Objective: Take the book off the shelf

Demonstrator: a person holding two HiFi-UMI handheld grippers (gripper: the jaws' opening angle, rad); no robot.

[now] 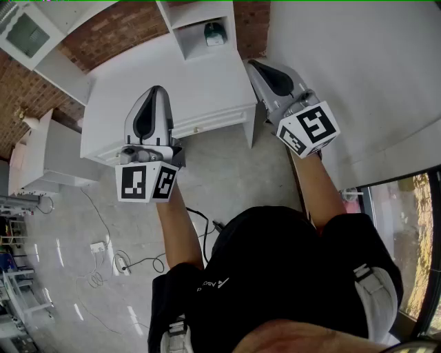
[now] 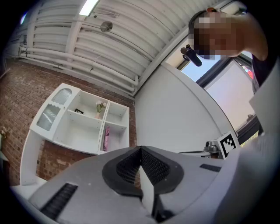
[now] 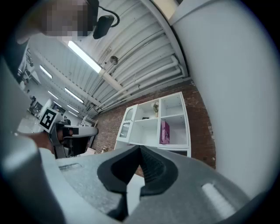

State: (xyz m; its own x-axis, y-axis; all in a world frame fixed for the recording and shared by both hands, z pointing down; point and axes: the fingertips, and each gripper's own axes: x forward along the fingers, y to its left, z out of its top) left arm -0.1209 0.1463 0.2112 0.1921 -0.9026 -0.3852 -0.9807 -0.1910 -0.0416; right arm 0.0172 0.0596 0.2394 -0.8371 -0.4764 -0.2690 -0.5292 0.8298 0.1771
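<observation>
A pink book (image 2: 106, 138) stands upright in the lower right compartment of a white shelf unit (image 2: 83, 131) on the brick wall. In the right gripper view the same book (image 3: 165, 132) shows in the shelf unit (image 3: 153, 127), far ahead. My left gripper (image 2: 141, 151) is shut with nothing between its jaws. My right gripper (image 3: 140, 149) is also shut and empty. In the head view the left gripper (image 1: 157, 91) hangs over the white desk (image 1: 207, 83) and the right gripper (image 1: 253, 65) is beside it, both well short of the shelf (image 1: 180, 14).
A wide white wall panel (image 1: 358, 69) runs along the right. The shelf holds a small vase of flowers (image 2: 100, 107) and has a glazed door (image 2: 54, 111) at its left. Cables and a power strip (image 1: 110, 258) lie on the floor at the left.
</observation>
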